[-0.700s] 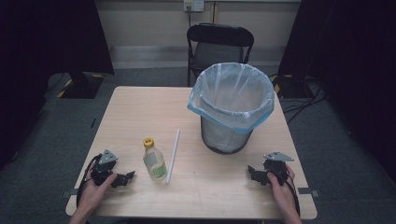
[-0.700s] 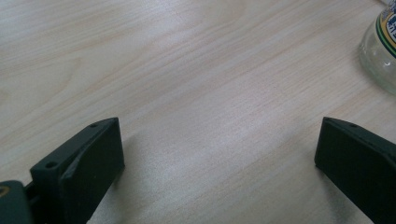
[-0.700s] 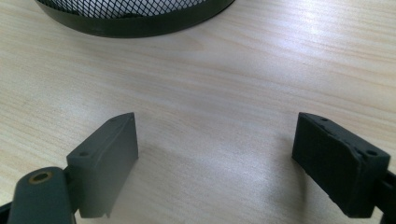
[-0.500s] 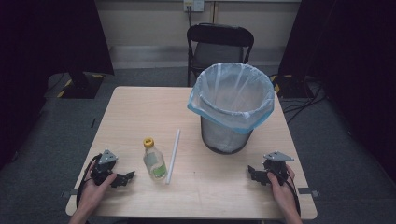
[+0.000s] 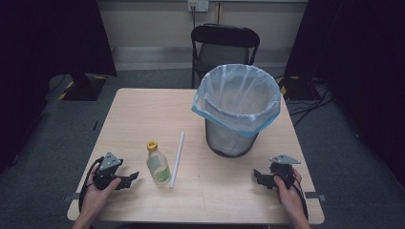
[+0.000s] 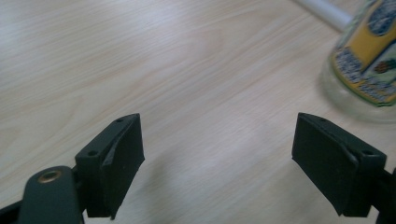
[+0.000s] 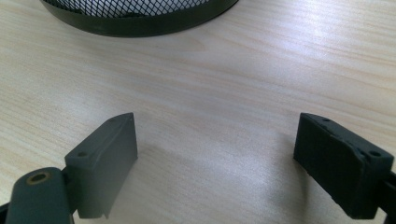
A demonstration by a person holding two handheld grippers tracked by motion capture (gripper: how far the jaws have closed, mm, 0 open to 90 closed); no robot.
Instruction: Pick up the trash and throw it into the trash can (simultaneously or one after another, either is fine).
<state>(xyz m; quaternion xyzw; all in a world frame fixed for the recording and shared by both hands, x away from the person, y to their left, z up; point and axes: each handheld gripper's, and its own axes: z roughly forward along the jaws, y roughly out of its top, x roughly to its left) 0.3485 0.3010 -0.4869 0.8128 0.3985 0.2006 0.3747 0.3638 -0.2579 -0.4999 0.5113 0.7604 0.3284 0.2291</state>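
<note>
A small clear bottle with a yellow cap and yellow label stands on the wooden table; its base shows at the upper right of the left gripper view. A long white tube lies just right of it. My left gripper rests on the table left of the bottle, jaws wide apart and empty. My right gripper sits near the front right, also open with nothing between its fingers, in front of the bin.
A black mesh waste bin lined with a clear, blue-edged bag stands at the table's right; its base rim shows in the right gripper view. A black folding chair stands behind the table. Dark curtains flank the room.
</note>
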